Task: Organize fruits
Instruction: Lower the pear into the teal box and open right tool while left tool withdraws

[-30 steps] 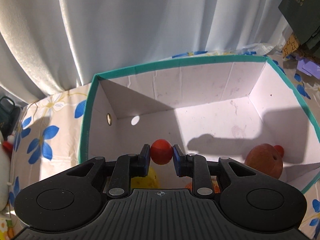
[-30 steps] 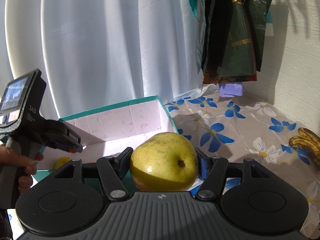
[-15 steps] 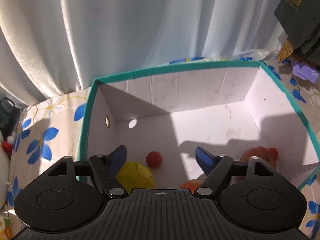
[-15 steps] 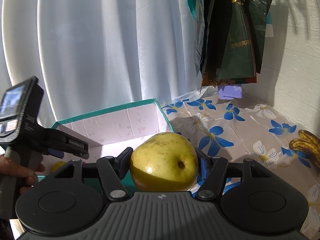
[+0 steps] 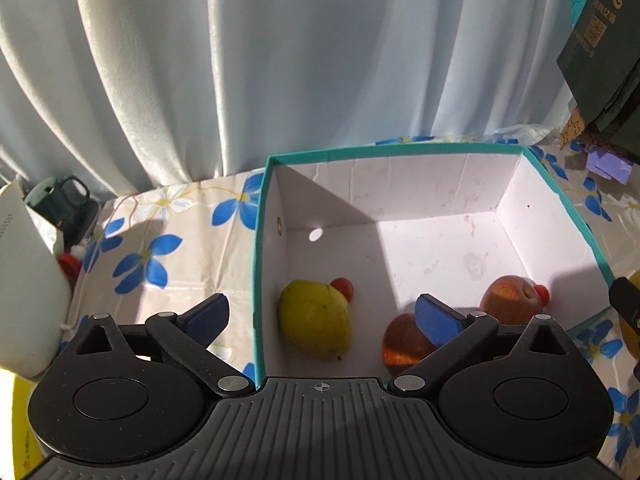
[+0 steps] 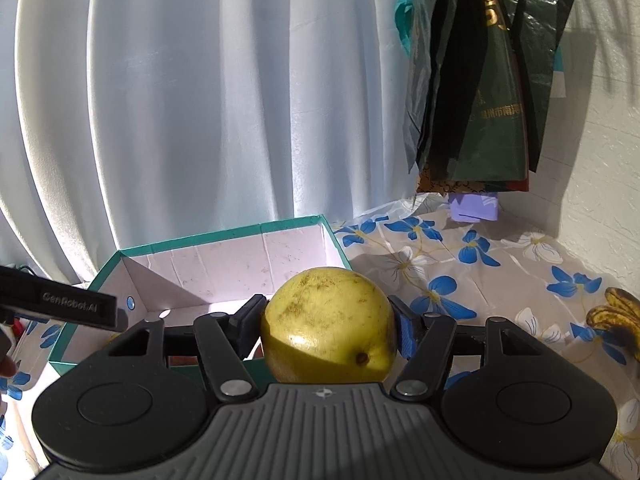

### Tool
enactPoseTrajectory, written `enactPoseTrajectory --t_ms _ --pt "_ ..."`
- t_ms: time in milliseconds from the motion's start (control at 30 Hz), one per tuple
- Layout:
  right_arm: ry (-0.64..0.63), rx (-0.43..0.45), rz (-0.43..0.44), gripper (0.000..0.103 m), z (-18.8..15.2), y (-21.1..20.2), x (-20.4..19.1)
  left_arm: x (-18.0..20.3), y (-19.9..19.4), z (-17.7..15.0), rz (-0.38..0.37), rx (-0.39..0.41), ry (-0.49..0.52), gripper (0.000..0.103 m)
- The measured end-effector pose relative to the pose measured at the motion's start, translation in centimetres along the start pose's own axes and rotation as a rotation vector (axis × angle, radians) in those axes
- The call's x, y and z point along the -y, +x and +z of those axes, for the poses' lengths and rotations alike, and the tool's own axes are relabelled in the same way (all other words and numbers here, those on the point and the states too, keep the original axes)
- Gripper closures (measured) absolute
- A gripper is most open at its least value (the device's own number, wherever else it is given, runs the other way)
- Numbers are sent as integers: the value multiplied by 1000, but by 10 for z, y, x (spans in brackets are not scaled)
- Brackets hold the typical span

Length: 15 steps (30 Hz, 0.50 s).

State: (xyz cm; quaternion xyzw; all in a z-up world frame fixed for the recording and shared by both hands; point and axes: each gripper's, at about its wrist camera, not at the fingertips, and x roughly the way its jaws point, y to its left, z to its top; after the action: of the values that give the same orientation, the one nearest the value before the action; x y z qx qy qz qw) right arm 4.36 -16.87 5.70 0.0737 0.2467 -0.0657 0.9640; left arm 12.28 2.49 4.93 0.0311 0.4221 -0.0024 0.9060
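Note:
A teal-rimmed white box (image 5: 262, 240) stands on the flowered tablecloth; it also shows in the right wrist view (image 6: 224, 236). Inside lie a yellow pear (image 5: 316, 320), a small red fruit (image 5: 343, 287) behind it, an orange-red fruit (image 5: 402, 346), a reddish apple (image 5: 508, 300) and another small red fruit (image 5: 543, 293). My left gripper (image 5: 322, 314) is open and empty, above the box's near left corner. My right gripper (image 6: 328, 326) is shut on a large yellow pear (image 6: 329, 326), held in front of the box's right side.
White curtains hang behind the table. Dark bags (image 6: 480, 80) hang at the right by the wall. A banana bunch (image 6: 616, 316) lies at the table's right edge. A white container (image 5: 28, 280) and a dark green cup (image 5: 60, 200) stand left of the box.
My left gripper opened and let the small red fruit drop into the box, then drew back and left. My right gripper kept the pear and moved closer to the box.

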Motion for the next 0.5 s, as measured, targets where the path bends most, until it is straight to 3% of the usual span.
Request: enactPoseTrajectory --t_ms 500 --pt "-96 -15 -44 39 6 54 -3 -27 -12 -26 21 -42 -63 1"
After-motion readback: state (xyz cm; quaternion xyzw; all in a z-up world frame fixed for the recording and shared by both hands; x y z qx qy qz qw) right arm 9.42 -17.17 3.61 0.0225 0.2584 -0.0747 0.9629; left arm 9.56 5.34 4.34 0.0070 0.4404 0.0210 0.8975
